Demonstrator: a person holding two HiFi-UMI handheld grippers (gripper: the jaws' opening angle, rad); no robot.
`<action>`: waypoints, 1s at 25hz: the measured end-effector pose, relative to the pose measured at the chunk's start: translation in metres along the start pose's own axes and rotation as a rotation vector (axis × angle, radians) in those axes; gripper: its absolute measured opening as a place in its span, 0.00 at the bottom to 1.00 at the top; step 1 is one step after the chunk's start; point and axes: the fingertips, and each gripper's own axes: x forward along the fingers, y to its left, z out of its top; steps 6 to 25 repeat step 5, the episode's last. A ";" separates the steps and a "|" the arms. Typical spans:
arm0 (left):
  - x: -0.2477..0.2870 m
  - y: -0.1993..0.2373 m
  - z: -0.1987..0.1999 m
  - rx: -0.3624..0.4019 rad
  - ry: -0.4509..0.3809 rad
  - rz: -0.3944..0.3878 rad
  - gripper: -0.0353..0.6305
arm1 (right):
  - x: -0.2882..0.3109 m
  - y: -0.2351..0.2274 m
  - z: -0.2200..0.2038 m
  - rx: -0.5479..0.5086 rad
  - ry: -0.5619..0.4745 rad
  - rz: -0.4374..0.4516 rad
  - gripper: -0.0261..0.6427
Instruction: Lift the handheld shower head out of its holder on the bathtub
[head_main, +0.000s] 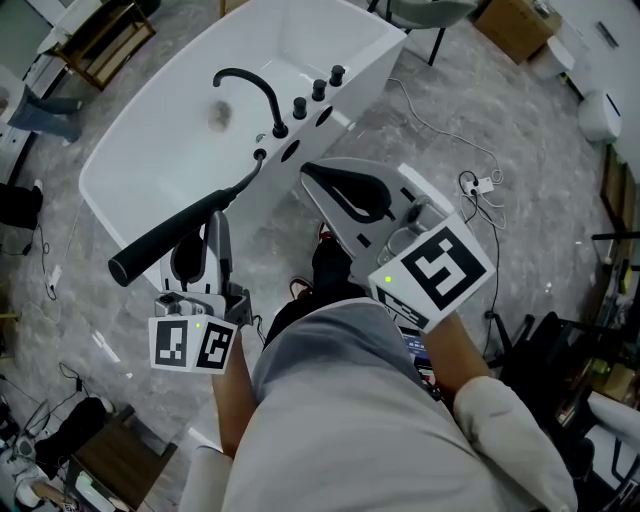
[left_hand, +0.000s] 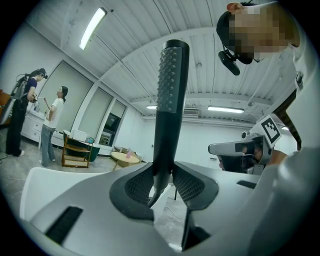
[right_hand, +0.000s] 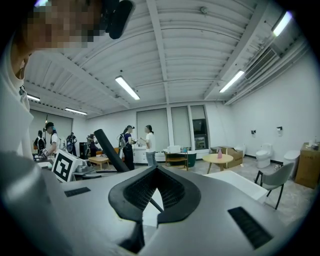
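Shower head (left_hand: 170, 100) pinched near its base between left gripper (left_hand: 162, 182) fingers (left_hand: 136, 187), angled over bathtub (head_main: 120, 160) rim, right gripper (right_hand: 156, 176) fingers closed, empty.

Shower head (left_hand: 171, 95) tight betw. jaws

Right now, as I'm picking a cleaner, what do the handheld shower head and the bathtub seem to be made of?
The handheld shower head looks matte black, coated metal or plastic: little glare, rows of small nubs, perhaps rubber, on its face. The bathtub looks glossy white, probably acrylic or enamel: smooth, seamless, softly reflective.
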 end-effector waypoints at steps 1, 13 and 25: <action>-0.001 0.000 -0.001 0.000 0.001 -0.001 0.24 | 0.000 0.001 0.000 0.001 0.000 0.004 0.07; -0.004 0.000 -0.004 -0.005 0.007 0.000 0.24 | 0.000 0.006 -0.002 0.013 0.006 0.013 0.07; -0.004 0.000 -0.004 -0.005 0.007 0.000 0.24 | 0.000 0.006 -0.002 0.013 0.006 0.013 0.07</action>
